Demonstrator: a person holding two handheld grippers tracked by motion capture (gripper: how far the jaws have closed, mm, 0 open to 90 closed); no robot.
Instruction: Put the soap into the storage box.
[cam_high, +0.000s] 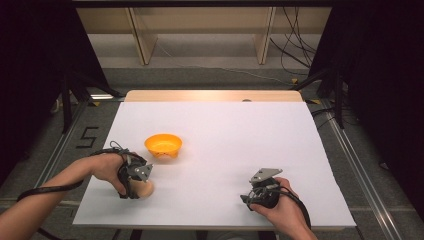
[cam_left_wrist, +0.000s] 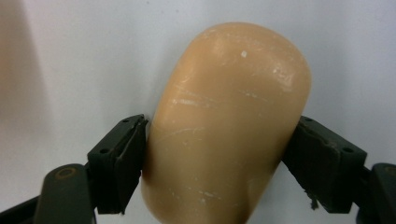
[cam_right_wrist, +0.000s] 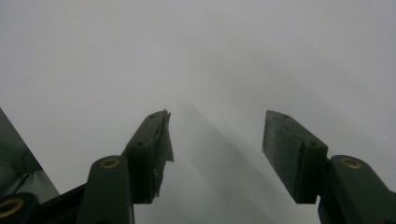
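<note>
A smooth tan oblong piece (cam_left_wrist: 224, 130), rounded like a bread roll, lies on the white table (cam_high: 225, 135). My left gripper (cam_left_wrist: 217, 140) is shut on it, one jaw pressing each long side. In the high view the tan piece (cam_high: 146, 189) sits at the near left, under my left gripper (cam_high: 139, 187). An empty orange bowl (cam_high: 163, 145) stands just beyond it. My right gripper (cam_high: 248, 198) rests low at the near right, and in its own view my right gripper (cam_right_wrist: 217, 135) is open with only bare table between the jaws.
The white sheet covers most of the table; a strip of bare wood (cam_high: 212, 95) shows along the far edge. Black curtains and stands flank both sides, and cables lie on the floor (cam_high: 295, 55) behind.
</note>
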